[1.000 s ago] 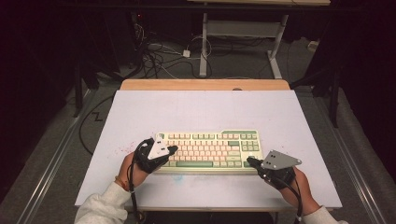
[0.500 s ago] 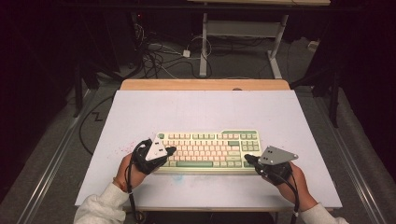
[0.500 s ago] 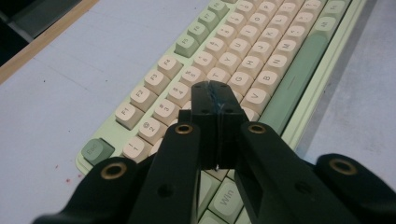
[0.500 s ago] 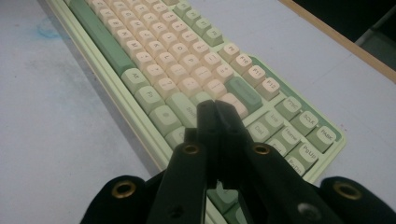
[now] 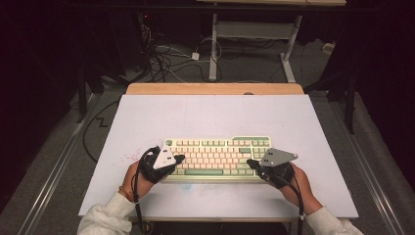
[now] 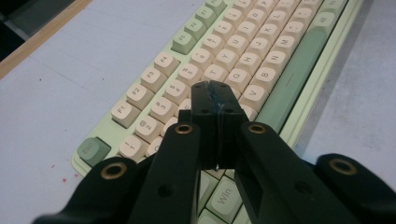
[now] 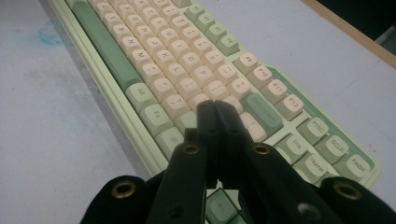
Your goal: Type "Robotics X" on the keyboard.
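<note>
Sliding inward along the mechanical keyboard, the right claw has reached the keys near Enter; the left claw hasn't shifted. Both are clenched empty, tips pressed together to poke single keys just beneath them on the surface.

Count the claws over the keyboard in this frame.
2: the left claw shut over the keyboard's left end, the right claw shut over its right end. Neither holds anything.

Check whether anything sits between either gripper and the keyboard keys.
Nothing visible does. The left gripper and the right gripper, both shut, hang directly over the keyboard with only bare keycaps beneath their tips.
</note>
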`<state>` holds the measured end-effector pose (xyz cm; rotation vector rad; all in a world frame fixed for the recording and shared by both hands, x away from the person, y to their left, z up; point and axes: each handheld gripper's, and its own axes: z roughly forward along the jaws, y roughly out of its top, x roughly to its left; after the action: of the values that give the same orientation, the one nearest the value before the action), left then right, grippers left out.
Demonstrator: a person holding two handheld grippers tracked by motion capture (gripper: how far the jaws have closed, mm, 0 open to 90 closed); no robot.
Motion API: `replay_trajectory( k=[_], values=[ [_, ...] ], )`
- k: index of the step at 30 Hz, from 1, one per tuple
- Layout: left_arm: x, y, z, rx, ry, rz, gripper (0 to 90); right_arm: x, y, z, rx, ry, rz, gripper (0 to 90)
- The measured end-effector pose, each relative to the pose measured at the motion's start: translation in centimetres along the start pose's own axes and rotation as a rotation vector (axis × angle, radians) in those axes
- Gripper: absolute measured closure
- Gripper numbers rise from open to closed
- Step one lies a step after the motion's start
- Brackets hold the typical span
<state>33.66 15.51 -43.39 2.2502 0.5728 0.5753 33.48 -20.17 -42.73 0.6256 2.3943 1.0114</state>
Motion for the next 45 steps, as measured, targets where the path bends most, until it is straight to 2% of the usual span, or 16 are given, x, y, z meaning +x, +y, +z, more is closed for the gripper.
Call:
replay_trajectory(
  k=[21, 45],
  values=[
    [0.0, -0.1, 0.1, 0.01, -0.003, 0.005, 87.4, 0.1, 0.3, 2.4, 0.05, 0.024, -0.014, 90.0],
    [0.0, -0.7, 0.2, 0.019, -0.008, 0.006, 87.3, 0.0, 0.2, 2.7, 0.063, 0.016, -0.017, 90.0]
  ],
)
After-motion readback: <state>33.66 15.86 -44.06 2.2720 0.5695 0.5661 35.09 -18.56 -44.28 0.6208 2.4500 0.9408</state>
